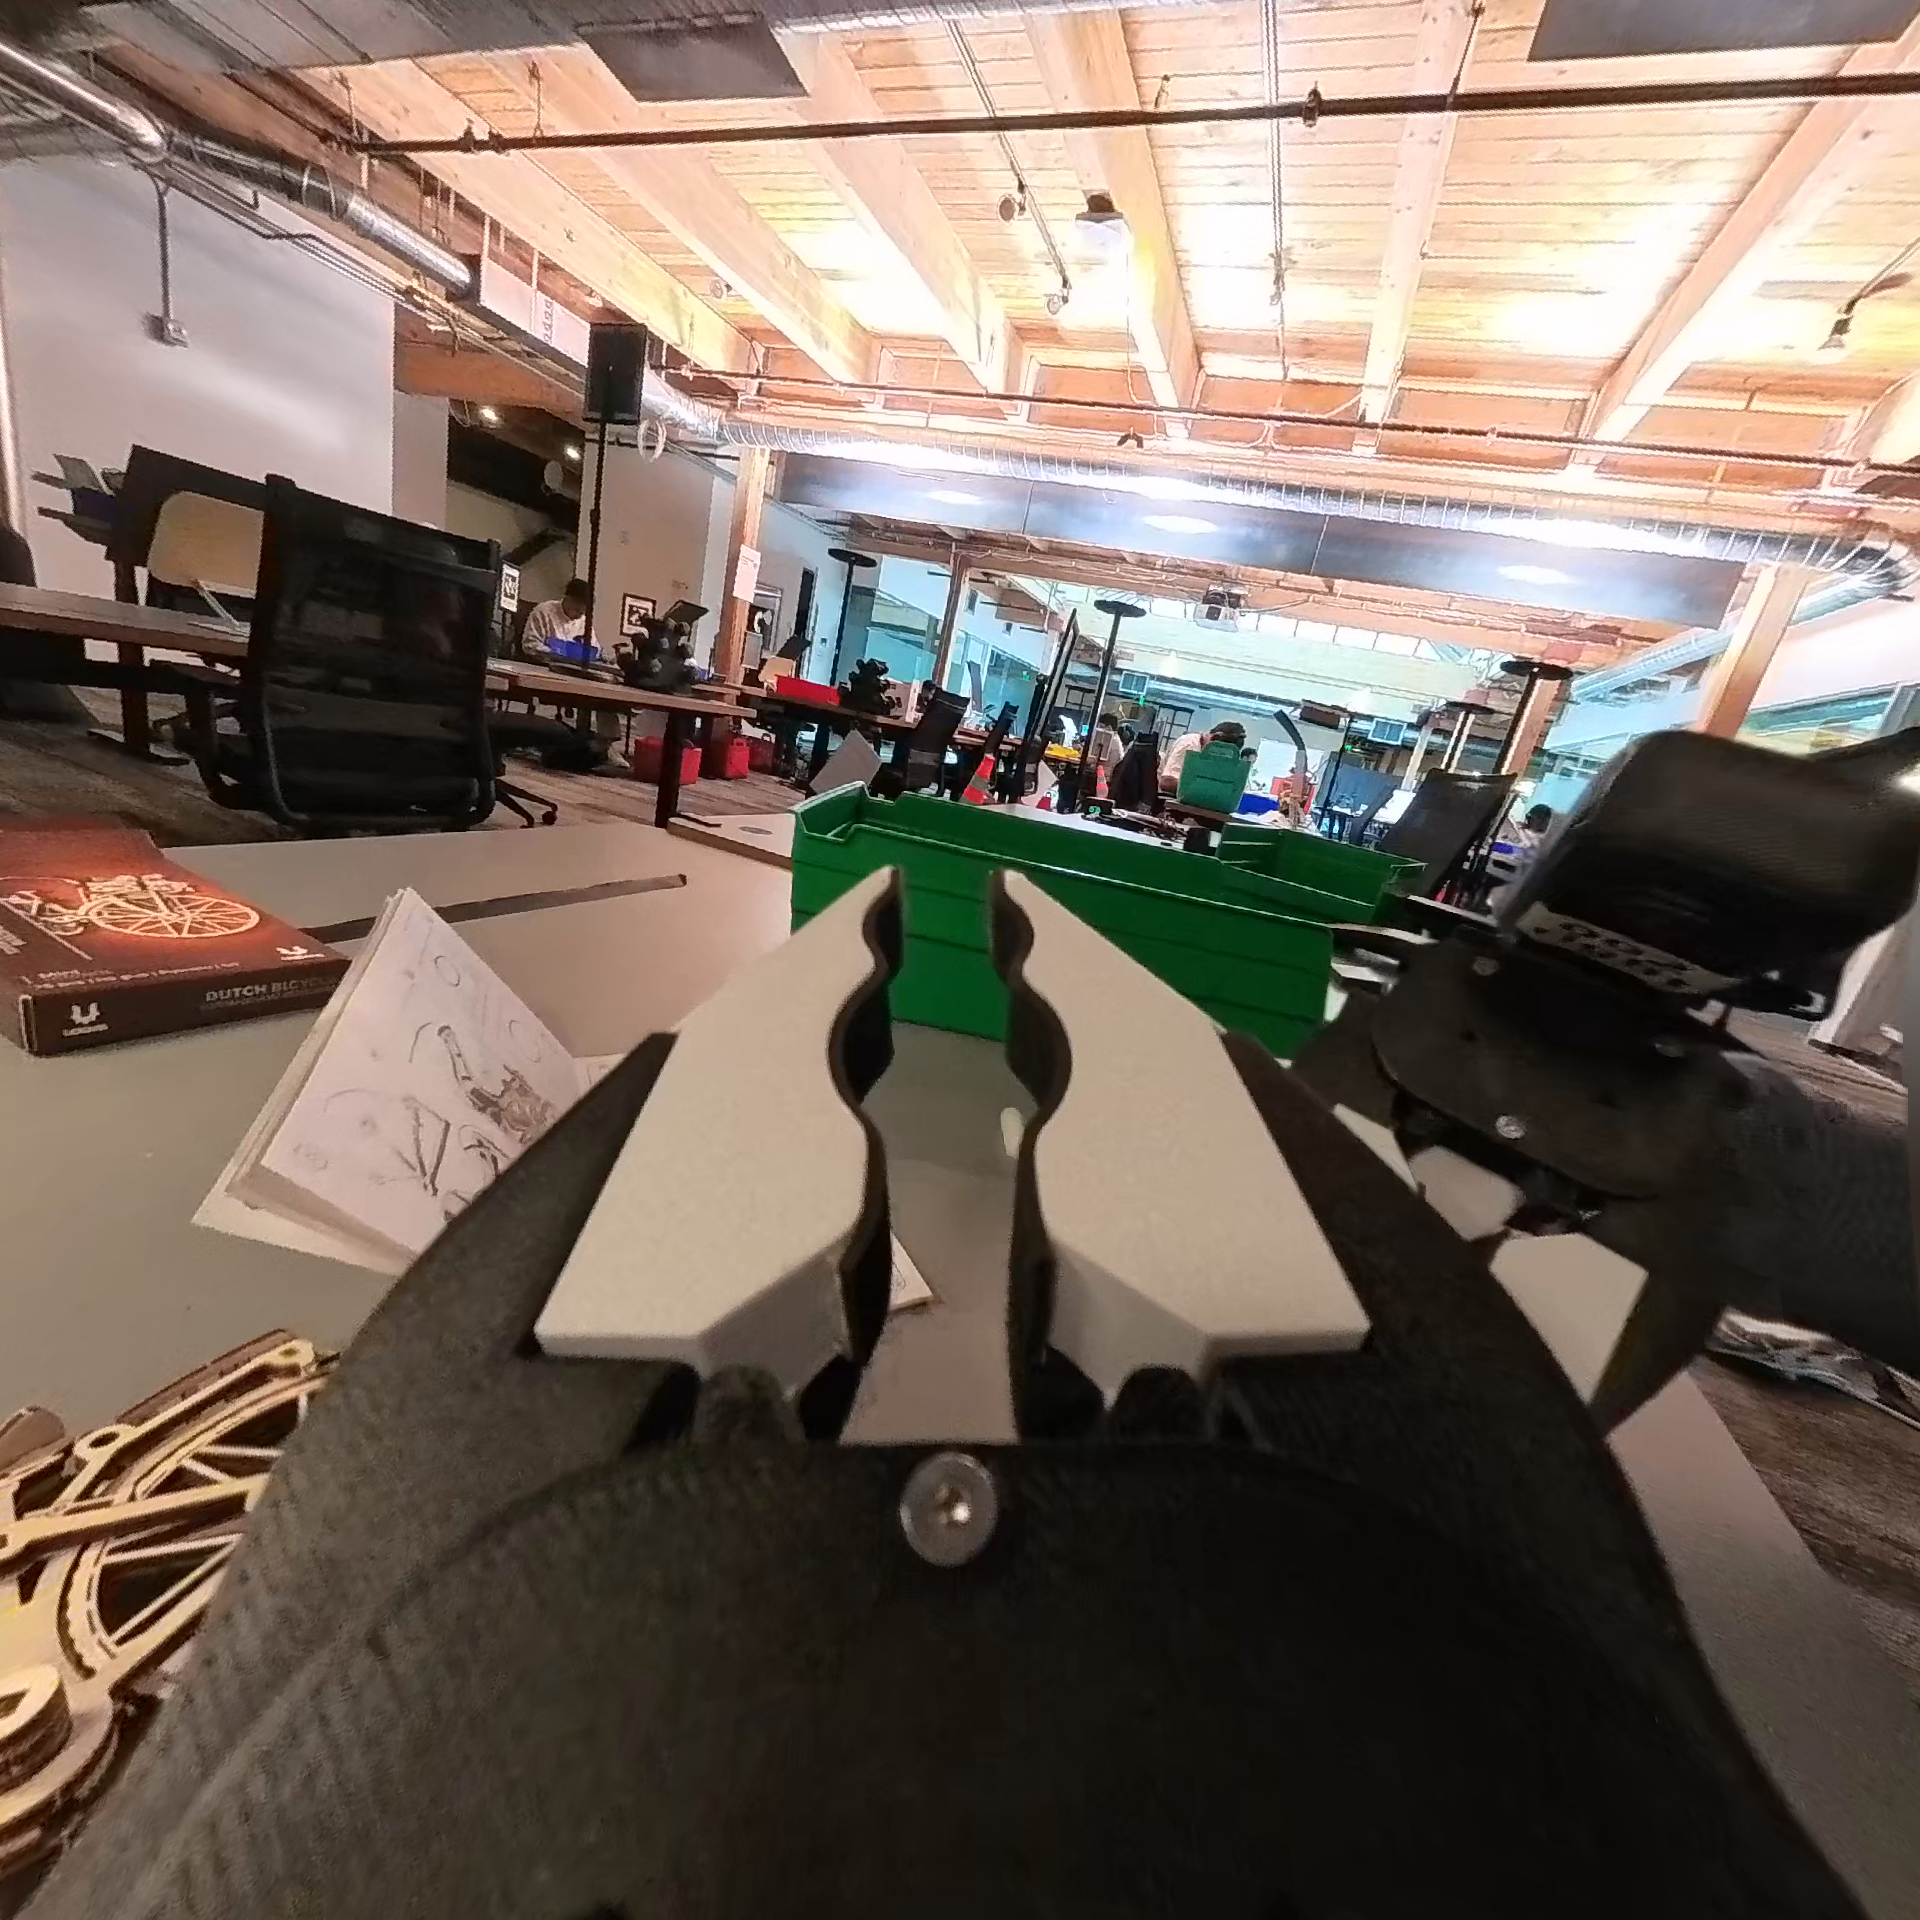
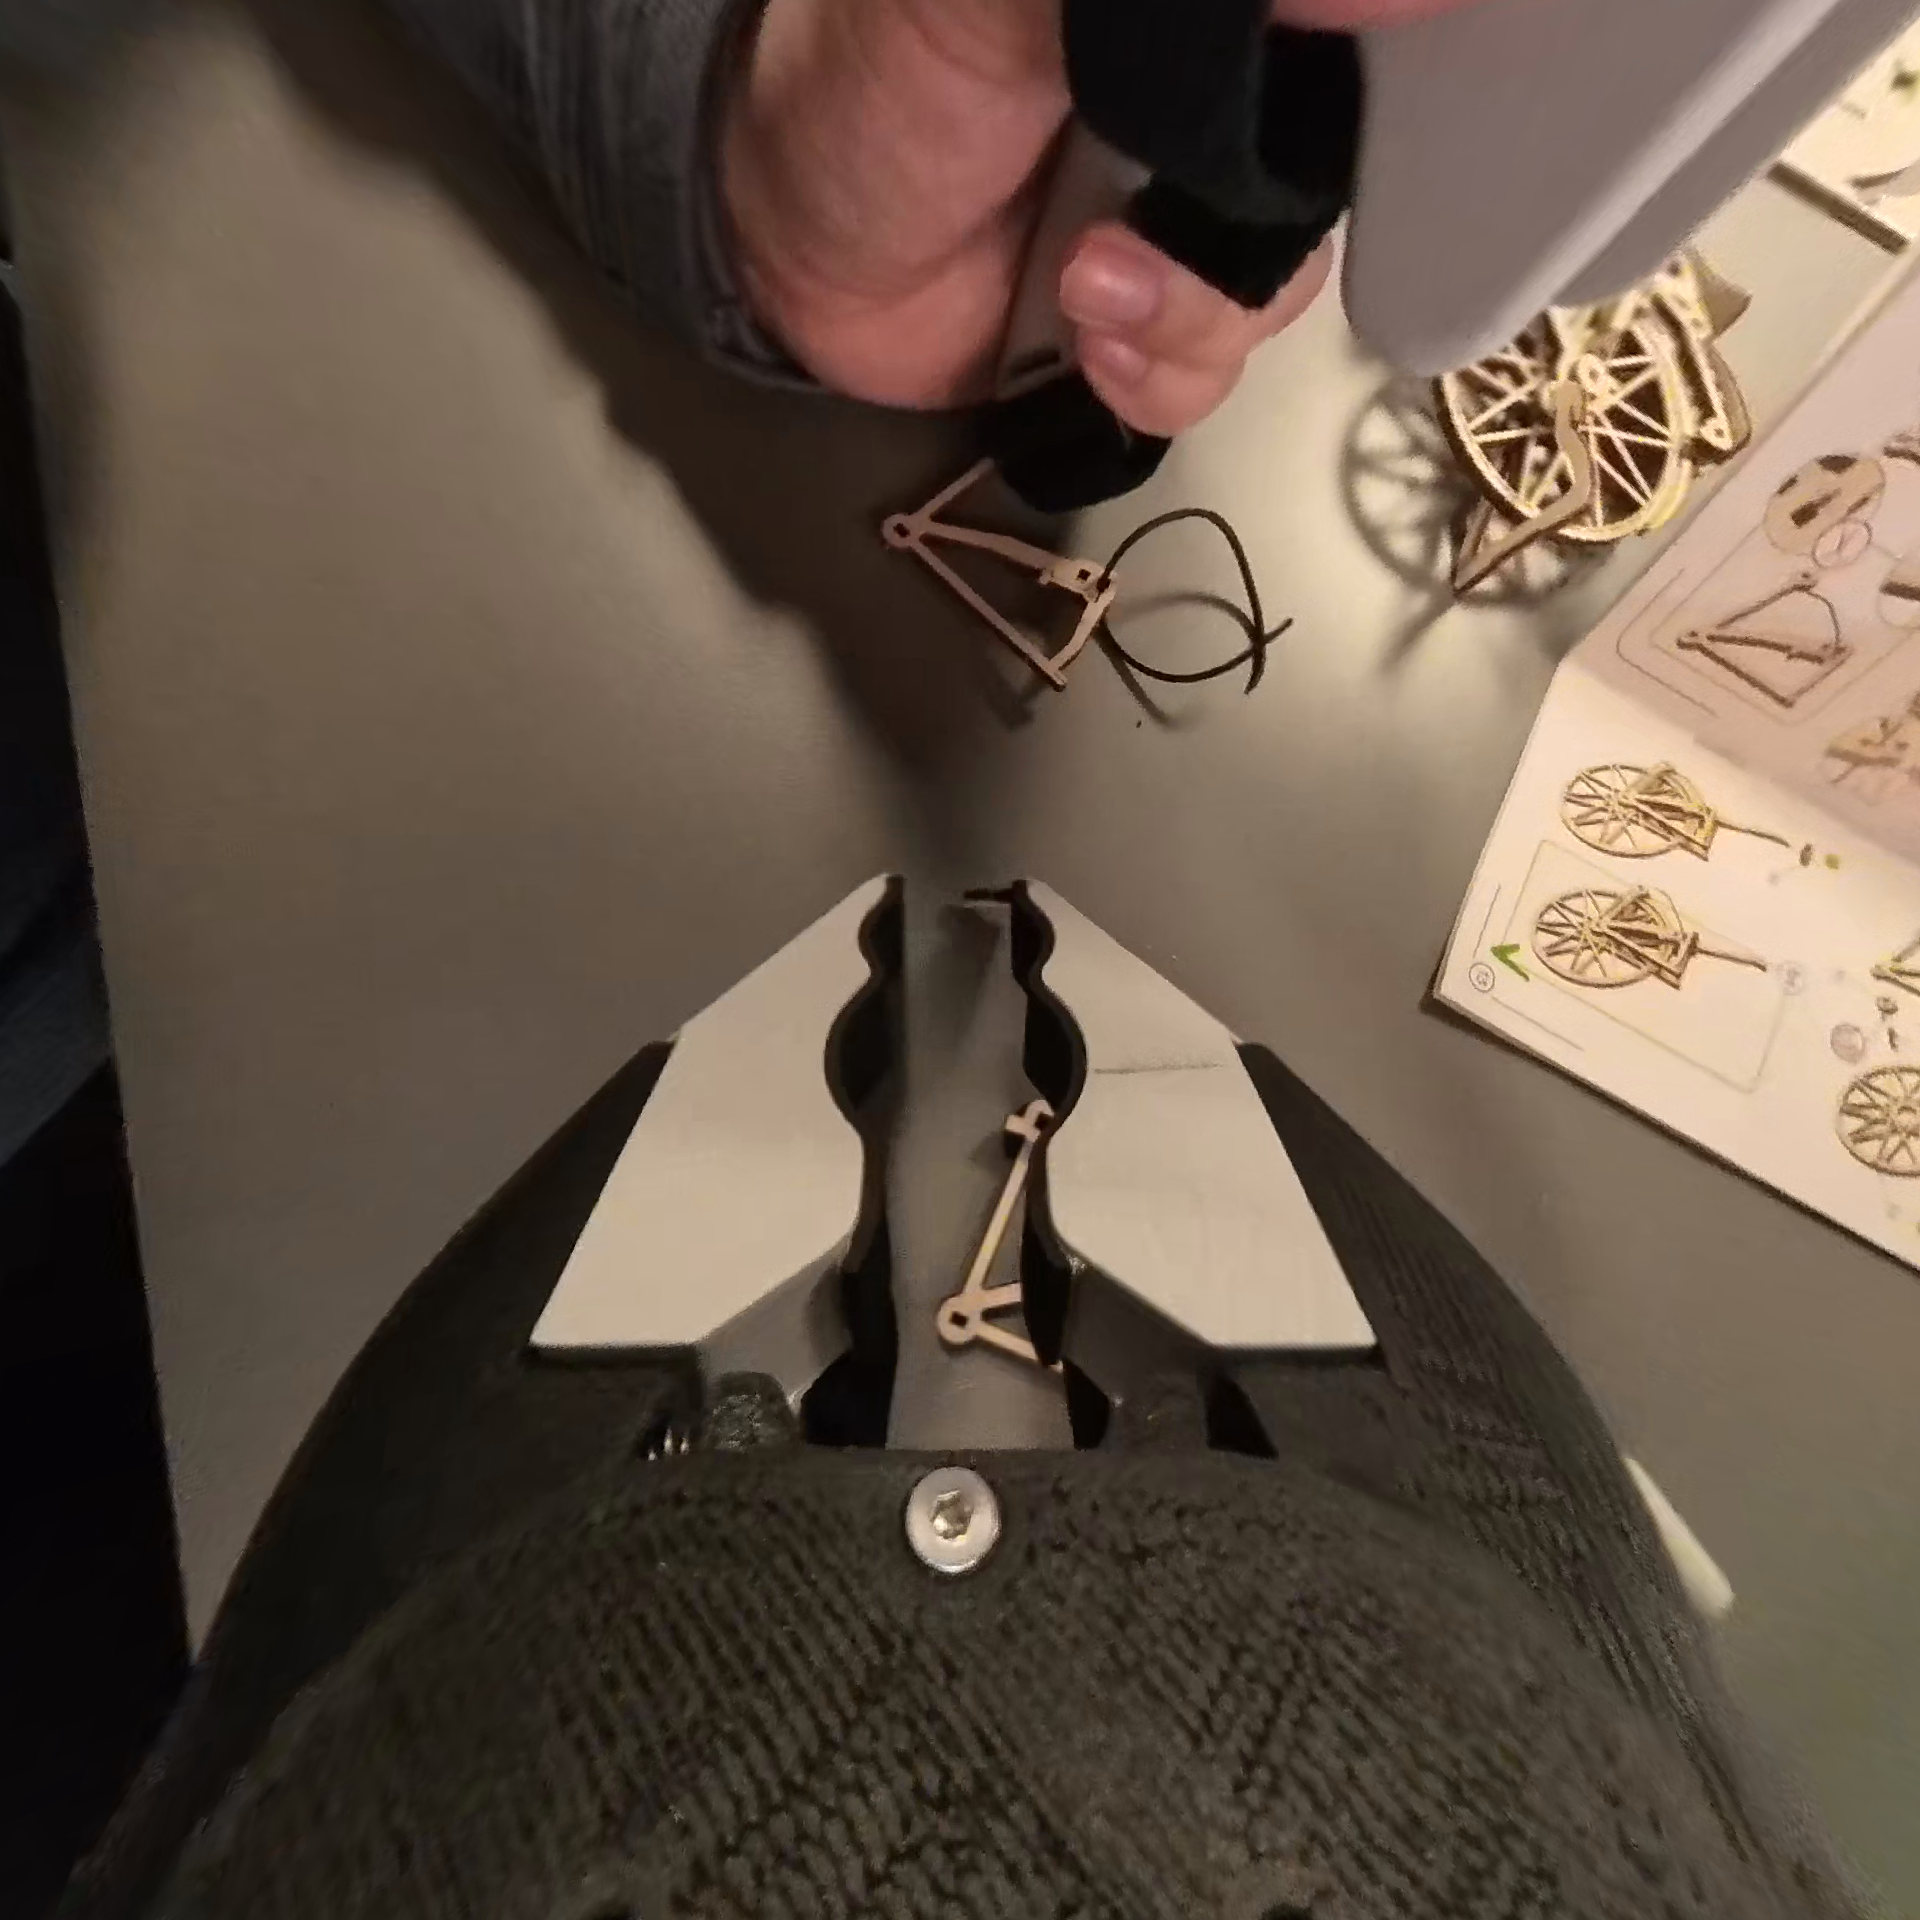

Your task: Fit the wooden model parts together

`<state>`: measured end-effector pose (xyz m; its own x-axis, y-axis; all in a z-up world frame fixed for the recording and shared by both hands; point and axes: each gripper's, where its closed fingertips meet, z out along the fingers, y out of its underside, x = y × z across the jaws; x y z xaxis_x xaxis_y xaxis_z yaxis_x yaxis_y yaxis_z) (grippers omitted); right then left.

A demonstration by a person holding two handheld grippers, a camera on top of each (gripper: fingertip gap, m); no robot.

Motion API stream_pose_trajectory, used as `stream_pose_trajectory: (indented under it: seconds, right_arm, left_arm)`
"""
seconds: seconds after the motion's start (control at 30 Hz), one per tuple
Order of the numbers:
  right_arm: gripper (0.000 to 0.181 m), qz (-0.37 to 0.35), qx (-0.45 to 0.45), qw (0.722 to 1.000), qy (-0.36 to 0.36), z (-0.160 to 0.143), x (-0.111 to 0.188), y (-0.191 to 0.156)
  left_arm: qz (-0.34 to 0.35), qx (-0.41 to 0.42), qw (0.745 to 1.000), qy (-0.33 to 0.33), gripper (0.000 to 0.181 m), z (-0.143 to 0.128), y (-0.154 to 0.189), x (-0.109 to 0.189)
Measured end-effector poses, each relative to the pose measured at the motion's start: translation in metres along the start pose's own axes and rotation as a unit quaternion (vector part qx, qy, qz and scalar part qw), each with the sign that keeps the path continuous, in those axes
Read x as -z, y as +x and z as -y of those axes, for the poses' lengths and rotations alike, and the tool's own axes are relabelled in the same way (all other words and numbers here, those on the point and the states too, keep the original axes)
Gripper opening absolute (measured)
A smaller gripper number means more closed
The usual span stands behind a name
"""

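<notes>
In the right wrist view my right gripper [image 2: 951, 899] is open and points down at the grey table [image 2: 416, 623]. A small wooden triangular frame piece [image 2: 992, 1247] shows in the gap, close against the right finger; I cannot tell whether it touches it. A second wooden frame piece [image 2: 987, 582] lies farther on beside a black elastic cord [image 2: 1184, 613]. The wooden wheel assembly [image 2: 1579, 447] stands at the upper right and shows in the left wrist view [image 1: 135, 1496] at the lower left. My left gripper [image 1: 943, 894] is open and empty, held level above the table.
A hand [image 2: 914, 208] holds the left gripper's body [image 2: 1558, 156] above the far frame piece. Instruction sheets [image 2: 1683, 935] lie at the right. A booklet [image 1: 416, 1081], a brown box [image 1: 145, 935] and green bins [image 1: 1091, 935] are ahead. The right gripper's body [image 1: 1558, 1039] is at the right. The left gripper's tips are roughly 15 cm from the right gripper's.
</notes>
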<state>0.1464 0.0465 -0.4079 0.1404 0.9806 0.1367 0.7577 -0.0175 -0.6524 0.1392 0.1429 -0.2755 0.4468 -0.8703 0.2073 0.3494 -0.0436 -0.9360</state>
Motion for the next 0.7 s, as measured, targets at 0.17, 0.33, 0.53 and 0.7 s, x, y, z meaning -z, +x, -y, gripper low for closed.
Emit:
stream_pose_trajectory:
  seconds: [0.17,0.33,0.53,0.7]
  right_arm:
    - [0.014,-0.064,-0.037,0.997,0.008,0.002,0.001,0.0]
    - [0.019,-0.053,-0.117,0.992,0.004,-0.001,-0.001,-0.006]
    - [0.012,0.009,-0.144,0.989,-0.016,-0.006,0.009,-0.022]
    - [0.007,-0.035,-0.108,0.993,0.017,0.001,0.015,-0.007]
  left_arm:
    - [-0.003,0.007,1.0,-0.005,0.014,-0.002,0.0,-0.001]
    - [-0.007,0.013,1.0,-0.01,0.014,-0.004,0.0,-0.002]
    - [-0.011,0.02,1.0,-0.014,0.014,-0.005,0.001,-0.002]
    - [-0.015,0.025,0.999,-0.019,0.014,-0.007,0.001,-0.003]
